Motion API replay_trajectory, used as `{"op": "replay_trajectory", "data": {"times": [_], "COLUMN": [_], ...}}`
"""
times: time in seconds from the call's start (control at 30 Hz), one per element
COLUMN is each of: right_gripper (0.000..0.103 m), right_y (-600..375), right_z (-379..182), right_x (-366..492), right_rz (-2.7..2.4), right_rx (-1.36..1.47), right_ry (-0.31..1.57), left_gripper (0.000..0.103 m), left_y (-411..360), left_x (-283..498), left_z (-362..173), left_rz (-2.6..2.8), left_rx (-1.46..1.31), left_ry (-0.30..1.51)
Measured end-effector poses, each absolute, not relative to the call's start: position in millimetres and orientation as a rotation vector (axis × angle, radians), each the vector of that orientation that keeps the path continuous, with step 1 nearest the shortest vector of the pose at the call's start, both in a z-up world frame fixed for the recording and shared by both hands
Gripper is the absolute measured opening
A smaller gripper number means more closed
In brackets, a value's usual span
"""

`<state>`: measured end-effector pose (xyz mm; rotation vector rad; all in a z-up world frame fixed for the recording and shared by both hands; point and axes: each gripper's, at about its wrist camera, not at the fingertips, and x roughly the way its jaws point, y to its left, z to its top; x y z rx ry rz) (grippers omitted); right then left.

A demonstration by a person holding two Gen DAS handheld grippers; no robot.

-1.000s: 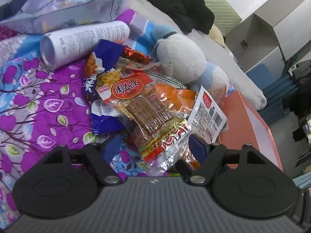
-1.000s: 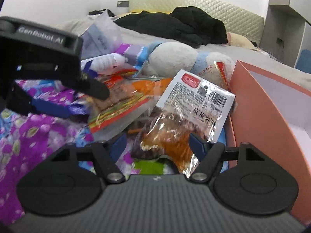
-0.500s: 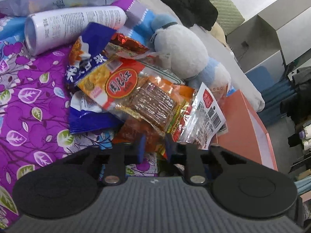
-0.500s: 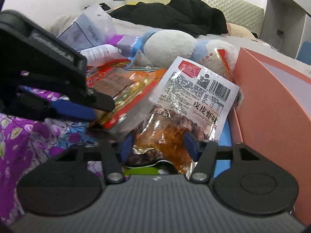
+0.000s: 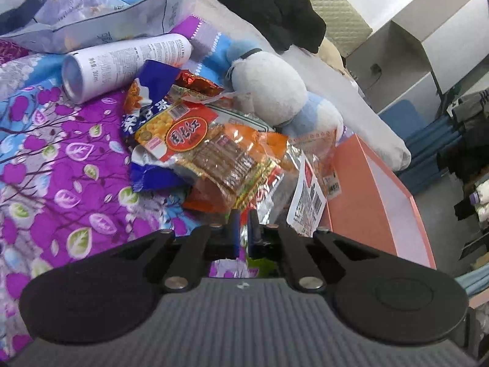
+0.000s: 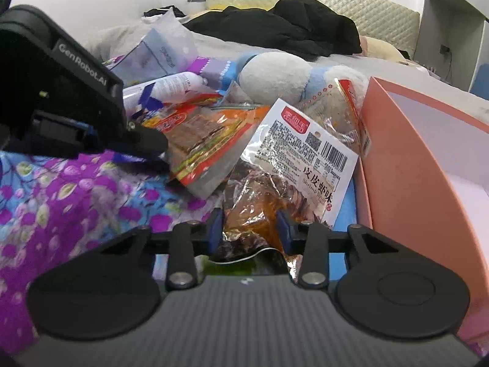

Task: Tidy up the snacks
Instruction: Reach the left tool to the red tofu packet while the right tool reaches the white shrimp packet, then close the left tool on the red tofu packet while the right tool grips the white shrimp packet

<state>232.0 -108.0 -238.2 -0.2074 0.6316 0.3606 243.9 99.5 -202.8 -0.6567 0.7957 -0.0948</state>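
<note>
**Snack sorting: barely begun**

Pink box [image 6: 406, 165] looks bare inside, as far as visible. Snack pile [image 5: 195, 140] heaped on the bed just left of the box. Left gripper [image 5: 241, 229] pinched tight on the foil edge of the clear strip-snack packet [image 5: 226, 165]. Right gripper [image 6: 249, 224] closing around the shrimp-flavour packet [image 6: 293, 165], fingers narrow. Nearly everything left to move — spray can [image 5: 122, 64], plush toy [image 5: 272, 91] mixed in beyond the pile.

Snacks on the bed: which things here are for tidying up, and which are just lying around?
For the job:
- red-label snack packet, pinched by the left gripper
- shrimp snack packet, right gripper closing on it
- blue snack bag
- pink box

Just lying about:
- plush toy
- white can
- black clothes
- flowered bedsheet
</note>
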Motion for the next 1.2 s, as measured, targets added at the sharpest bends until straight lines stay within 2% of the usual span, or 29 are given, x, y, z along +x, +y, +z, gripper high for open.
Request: {"op": "replay_trajectory", "data": {"times": [0.3, 0.77, 0.8, 0.87, 0.9, 0.93, 1.0, 1.2], "right_gripper": [0.038, 0.038, 0.038, 0.038, 0.038, 0.038, 0.038, 0.038], "right_y": [-121, -132, -132, -132, -132, -133, -134, -136], "right_z": [-232, -233, -233, -233, -234, -235, -236, -236], "right_x": [189, 168, 169, 169, 169, 169, 171, 171], "right_rz": [0.397, 0.414, 0.414, 0.416, 0.417, 0.420, 0.425, 0.438], "right_rx": [-0.232, -0.221, -0.217, -0.214, -0.212, -0.207, -0.200, -0.194], "right_ry": [0.658, 0.662, 0.663, 0.657, 0.655, 0.656, 0.658, 0.654], "left_gripper": [0.005, 0.007, 0.010, 0.026, 0.045, 0.059, 0.063, 0.064], "left_y": [94, 82, 83, 85, 86, 87, 89, 90], "left_x": [212, 236, 238, 241, 243, 244, 247, 260], "left_z": [-190, -207, -208, -209, -210, -210, -208, -219], "left_rz": [-0.096, -0.070, -0.071, -0.062, -0.060, -0.053, -0.041, -0.033], "left_rx": [-0.588, -0.648, -0.662, -0.678, -0.686, -0.697, -0.713, -0.802], "left_ry": [0.829, 0.905, 0.908, 0.907, 0.902, 0.895, 0.869, 0.868]}}
